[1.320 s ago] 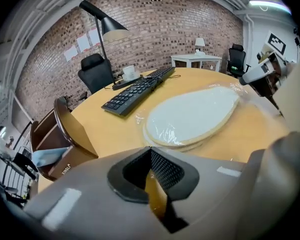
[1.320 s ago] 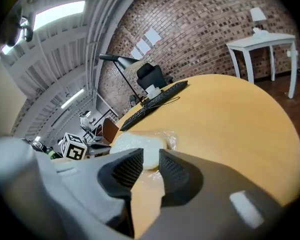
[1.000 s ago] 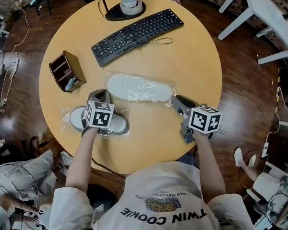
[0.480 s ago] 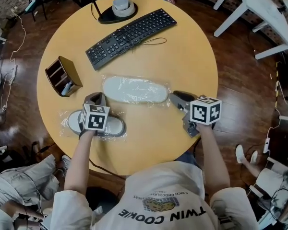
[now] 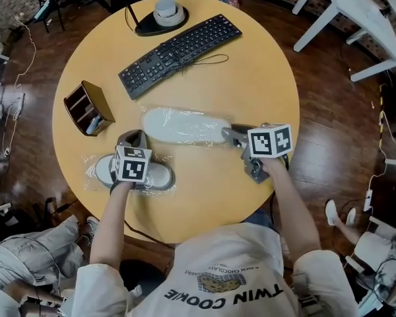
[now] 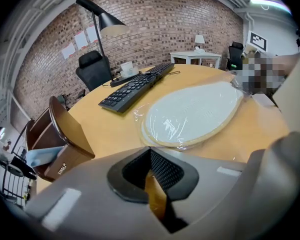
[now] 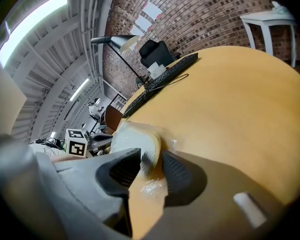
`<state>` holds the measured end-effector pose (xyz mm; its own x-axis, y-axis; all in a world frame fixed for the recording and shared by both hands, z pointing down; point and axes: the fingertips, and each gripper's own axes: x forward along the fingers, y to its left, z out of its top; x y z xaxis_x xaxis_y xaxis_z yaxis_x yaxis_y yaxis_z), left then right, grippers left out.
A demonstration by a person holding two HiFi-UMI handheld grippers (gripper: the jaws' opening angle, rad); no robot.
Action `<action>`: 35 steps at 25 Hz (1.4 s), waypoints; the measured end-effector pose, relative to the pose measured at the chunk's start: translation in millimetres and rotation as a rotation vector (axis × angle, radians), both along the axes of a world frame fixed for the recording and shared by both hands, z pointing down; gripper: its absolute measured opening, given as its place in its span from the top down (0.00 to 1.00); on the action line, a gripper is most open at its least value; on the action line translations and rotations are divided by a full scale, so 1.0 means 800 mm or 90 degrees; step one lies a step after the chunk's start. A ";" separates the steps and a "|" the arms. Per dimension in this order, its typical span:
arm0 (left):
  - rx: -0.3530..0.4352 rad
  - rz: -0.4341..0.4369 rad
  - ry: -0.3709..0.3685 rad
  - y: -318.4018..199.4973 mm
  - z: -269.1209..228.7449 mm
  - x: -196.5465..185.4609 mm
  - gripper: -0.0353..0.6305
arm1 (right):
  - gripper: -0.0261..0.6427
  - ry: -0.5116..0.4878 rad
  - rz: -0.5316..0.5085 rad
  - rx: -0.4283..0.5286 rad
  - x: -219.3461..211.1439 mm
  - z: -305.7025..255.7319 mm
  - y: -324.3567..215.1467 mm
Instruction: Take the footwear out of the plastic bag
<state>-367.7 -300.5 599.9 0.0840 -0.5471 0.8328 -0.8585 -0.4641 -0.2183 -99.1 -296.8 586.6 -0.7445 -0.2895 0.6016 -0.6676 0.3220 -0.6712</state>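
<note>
A white slipper (image 5: 185,125) sealed in a clear plastic bag lies across the middle of the round table (image 5: 251,71); the left gripper view shows that slipper (image 6: 192,114) ahead. A second bagged grey slipper (image 5: 160,175) lies near the front left edge, partly under my left gripper (image 5: 135,139), whose jaws are shut with nothing visible between them (image 6: 150,151). My right gripper (image 5: 230,133) is at the white slipper's right end. Its jaws are opening, with the slipper's bagged end (image 7: 137,141) between the pads.
A black keyboard (image 5: 179,43) and a lamp base (image 5: 164,13) sit at the table's far side. A brown desk organiser (image 5: 87,107) stands at the left. White tables (image 5: 356,18) stand on the floor at the right.
My right gripper has moved left, up to the white slipper's right end. The left gripper stays over the grey slipper.
</note>
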 end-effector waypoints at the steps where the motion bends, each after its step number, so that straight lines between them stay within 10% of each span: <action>1: 0.000 0.000 0.001 0.000 0.000 0.000 0.95 | 0.75 -0.001 -0.006 -0.009 -0.003 0.001 -0.001; 17: 0.007 -0.002 -0.027 -0.001 0.002 -0.002 0.95 | 0.84 -0.082 0.033 -0.018 -0.015 -0.009 -0.001; 35: 0.004 -0.018 -0.082 0.002 0.004 0.000 0.95 | 0.84 0.039 0.080 0.099 0.054 -0.031 0.018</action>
<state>-367.6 -298.8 602.7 -0.0385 -0.5533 0.8321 -0.8359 -0.4385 -0.3303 -56.2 -282.4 561.9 -0.6602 -0.4716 0.5845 -0.7469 0.3303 -0.5771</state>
